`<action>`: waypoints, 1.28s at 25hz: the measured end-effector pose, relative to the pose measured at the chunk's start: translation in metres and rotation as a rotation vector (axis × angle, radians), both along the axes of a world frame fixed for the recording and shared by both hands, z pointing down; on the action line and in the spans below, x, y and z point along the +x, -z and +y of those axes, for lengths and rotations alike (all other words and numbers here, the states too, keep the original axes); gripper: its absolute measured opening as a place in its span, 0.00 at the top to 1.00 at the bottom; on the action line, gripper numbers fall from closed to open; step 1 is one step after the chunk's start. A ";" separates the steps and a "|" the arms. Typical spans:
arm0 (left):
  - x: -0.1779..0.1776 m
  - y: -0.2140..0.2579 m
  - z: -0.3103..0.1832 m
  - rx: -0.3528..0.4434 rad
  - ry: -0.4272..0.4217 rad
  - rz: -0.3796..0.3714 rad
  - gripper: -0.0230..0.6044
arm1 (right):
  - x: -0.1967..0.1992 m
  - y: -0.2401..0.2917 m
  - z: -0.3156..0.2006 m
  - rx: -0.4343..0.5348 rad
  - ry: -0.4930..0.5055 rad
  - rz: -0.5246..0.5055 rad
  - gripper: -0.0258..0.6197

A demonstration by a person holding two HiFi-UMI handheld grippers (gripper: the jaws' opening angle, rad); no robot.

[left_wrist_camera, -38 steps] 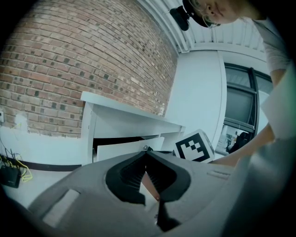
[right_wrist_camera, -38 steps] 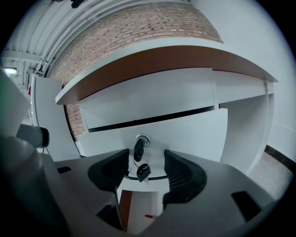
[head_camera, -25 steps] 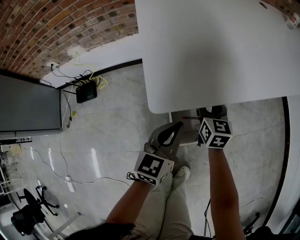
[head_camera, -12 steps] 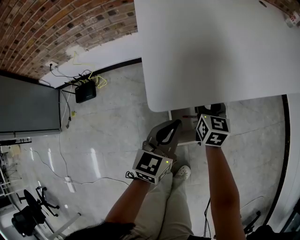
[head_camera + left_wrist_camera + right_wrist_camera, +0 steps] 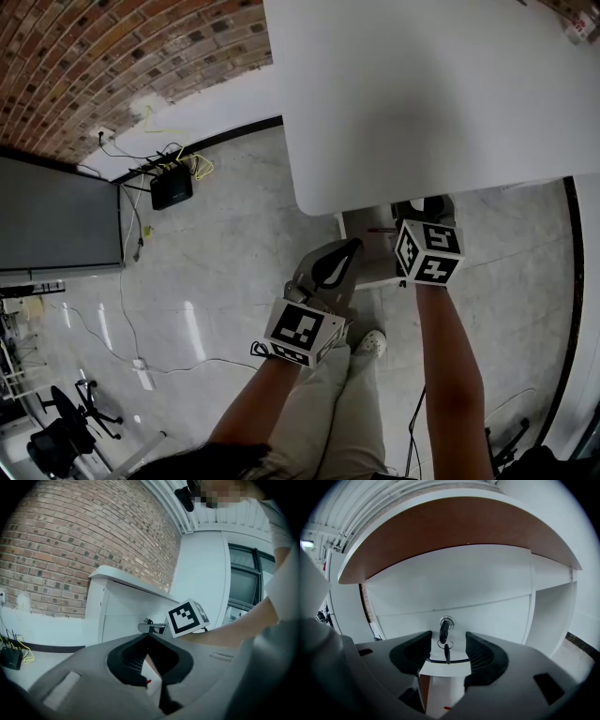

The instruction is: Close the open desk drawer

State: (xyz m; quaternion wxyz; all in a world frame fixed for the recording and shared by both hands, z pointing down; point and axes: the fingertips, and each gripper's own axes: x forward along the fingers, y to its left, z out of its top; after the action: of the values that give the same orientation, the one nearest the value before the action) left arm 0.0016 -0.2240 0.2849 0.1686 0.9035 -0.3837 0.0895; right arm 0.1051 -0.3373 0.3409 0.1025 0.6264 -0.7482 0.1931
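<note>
My right fingers [image 5: 415, 654] stood well apart and were closing a little, gripping nothing. In the gap between them hung only the black key in its silver lock [image 5: 446, 629], which neither pad touched. That lock sat in the flat white drawer front [image 5: 492, 616], which lay straight ahead of these fingers and close. Its long axis ran left to right across my reach. From the head view, the pulled-out white drawer [image 5: 367, 246] jutted toward me from under the near edge of the white desk [image 5: 441, 94]. I judged that closing it meant a push toward the far side.

My left fingers [image 5: 135, 660] had their tips together and empty. They hung nearer me and to the left of the drawer, so the right side was better placed.

The protruding key was the one thing in the way of a flat push. A black box with yellow cables [image 5: 172, 186] lay well away by the brick wall.
</note>
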 end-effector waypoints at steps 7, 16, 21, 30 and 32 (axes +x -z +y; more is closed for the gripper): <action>-0.001 -0.004 0.005 0.019 -0.006 0.006 0.95 | -0.001 0.000 0.006 -0.004 0.034 -0.015 0.61; 0.012 -0.022 0.015 0.046 0.021 0.039 0.95 | -0.002 0.008 0.025 0.058 0.079 -0.012 0.61; 0.016 -0.030 0.027 0.072 0.050 0.066 0.95 | 0.000 0.006 0.046 0.079 0.092 -0.015 0.61; 0.016 -0.023 0.047 0.149 0.066 0.092 0.95 | -0.009 0.018 0.085 0.153 0.130 -0.010 0.63; 0.015 -0.019 0.048 0.175 0.077 0.103 0.95 | -0.013 0.024 0.093 0.184 0.142 -0.004 0.66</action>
State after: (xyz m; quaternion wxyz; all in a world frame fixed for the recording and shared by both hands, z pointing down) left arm 0.0165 -0.1762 0.3039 0.1117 0.9028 -0.4153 0.0025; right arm 0.0924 -0.2438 0.3168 0.0565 0.5782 -0.8054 0.1172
